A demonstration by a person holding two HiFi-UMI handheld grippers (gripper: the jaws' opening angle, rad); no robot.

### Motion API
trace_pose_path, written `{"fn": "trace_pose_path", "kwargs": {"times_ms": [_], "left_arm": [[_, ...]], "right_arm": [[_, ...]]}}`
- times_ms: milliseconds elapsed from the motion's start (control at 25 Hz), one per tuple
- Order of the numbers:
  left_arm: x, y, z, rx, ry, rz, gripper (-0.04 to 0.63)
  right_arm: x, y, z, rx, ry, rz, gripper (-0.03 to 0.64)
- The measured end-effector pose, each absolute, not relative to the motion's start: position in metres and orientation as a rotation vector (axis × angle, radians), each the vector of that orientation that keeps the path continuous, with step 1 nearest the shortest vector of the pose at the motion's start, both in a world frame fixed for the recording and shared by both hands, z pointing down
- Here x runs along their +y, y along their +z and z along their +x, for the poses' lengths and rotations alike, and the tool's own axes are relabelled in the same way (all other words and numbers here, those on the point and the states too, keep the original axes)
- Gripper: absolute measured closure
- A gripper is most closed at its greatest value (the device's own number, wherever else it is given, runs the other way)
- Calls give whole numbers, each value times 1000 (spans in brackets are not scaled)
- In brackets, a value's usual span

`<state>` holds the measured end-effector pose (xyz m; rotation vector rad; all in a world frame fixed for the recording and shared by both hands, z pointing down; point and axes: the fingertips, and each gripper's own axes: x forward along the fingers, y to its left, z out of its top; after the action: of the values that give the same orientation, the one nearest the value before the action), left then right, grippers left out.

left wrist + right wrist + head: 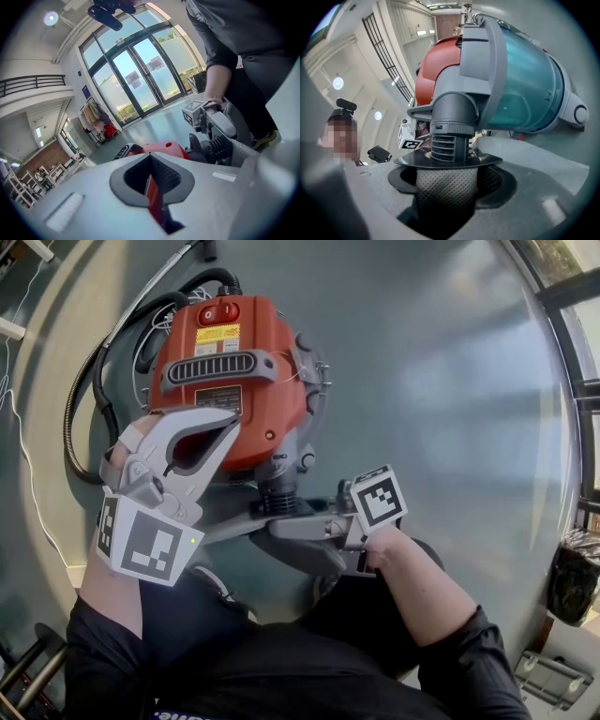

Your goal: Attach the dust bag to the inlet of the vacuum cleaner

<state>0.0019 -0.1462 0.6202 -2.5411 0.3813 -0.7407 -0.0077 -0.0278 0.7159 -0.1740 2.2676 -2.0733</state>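
Observation:
The red vacuum cleaner (234, 362) lies on the grey floor, its teal drum (525, 84) toward me. My right gripper (450, 173) is shut on the grey mesh dust bag (445, 187). The bag's dark collar (447, 161) sits against the ribbed dark inlet (452, 126). In the head view that gripper (281, 521) reaches leftward to the inlet (277, 491) under the red body. My left gripper (223, 427) hovers shut over the vacuum's near left side, with nothing between its pads (151, 159). From there the mesh bag (243, 152) shows at the right.
A black hose (80, 418) curls round the vacuum's left side, and a metal wand (150, 292) runs off to the top. A white cable (19, 446) trails along the left. Glass doors (140, 75) stand beyond. A dark bin bag (574, 577) sits far right.

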Motion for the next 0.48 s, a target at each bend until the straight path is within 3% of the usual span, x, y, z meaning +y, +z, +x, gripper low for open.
{"fn": "trace_pose_path", "kwargs": {"times_ms": [480], "left_arm": [[-147,623,1,399,-741,-2545,586]], "right_arm": [[-32,710,-14,2251,-2061,-113,310]]}}
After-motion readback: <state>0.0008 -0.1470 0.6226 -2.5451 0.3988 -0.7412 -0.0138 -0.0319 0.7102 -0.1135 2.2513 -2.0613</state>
